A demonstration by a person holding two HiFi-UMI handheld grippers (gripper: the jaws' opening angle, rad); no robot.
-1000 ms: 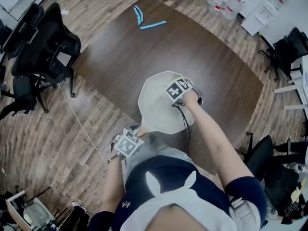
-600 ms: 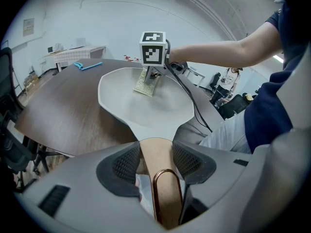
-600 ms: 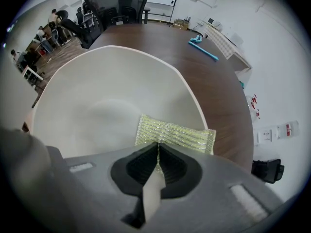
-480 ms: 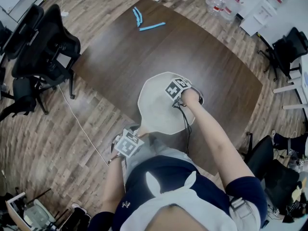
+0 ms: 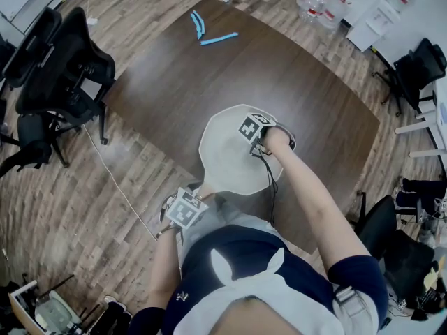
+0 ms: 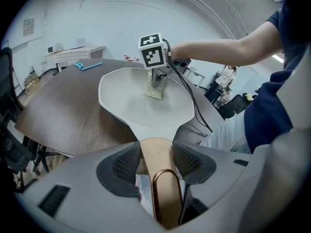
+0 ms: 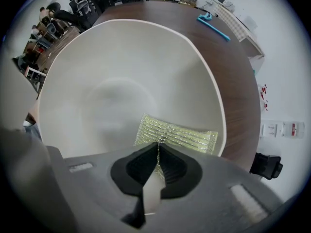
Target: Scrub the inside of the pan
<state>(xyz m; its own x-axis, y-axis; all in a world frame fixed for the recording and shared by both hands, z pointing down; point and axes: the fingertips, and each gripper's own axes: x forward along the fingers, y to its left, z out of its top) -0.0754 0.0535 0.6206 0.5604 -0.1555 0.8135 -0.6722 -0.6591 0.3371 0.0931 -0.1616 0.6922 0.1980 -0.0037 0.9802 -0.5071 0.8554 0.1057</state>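
A white pan [image 5: 222,165] rests on the near part of the dark wooden table [image 5: 174,82]. Its tan handle [image 6: 156,157] points toward me and sits between the pads of my left gripper [image 6: 156,163], which is shut on it. My right gripper [image 7: 158,152] points steeply down into the pan [image 7: 107,76] at its right side. It is shut on a thin yellow-green scrub pad [image 7: 177,132] that lies against the pan's inner wall near the rim. From the left gripper view the scrub pad [image 6: 154,87] hangs below the marker cube [image 6: 151,51].
Blue strips [image 5: 209,30] lie at the table's far end. Black office chairs [image 5: 59,61] stand at the left, and another chair [image 5: 384,229] at the right. A pale cable [image 5: 119,187] runs over the wooden floor. Bottles [image 5: 325,2] stand beyond the table.
My right gripper has slid a little to the left inside the pan with the scrub pad and tipped steeper. The left gripper and the pan have stayed put.
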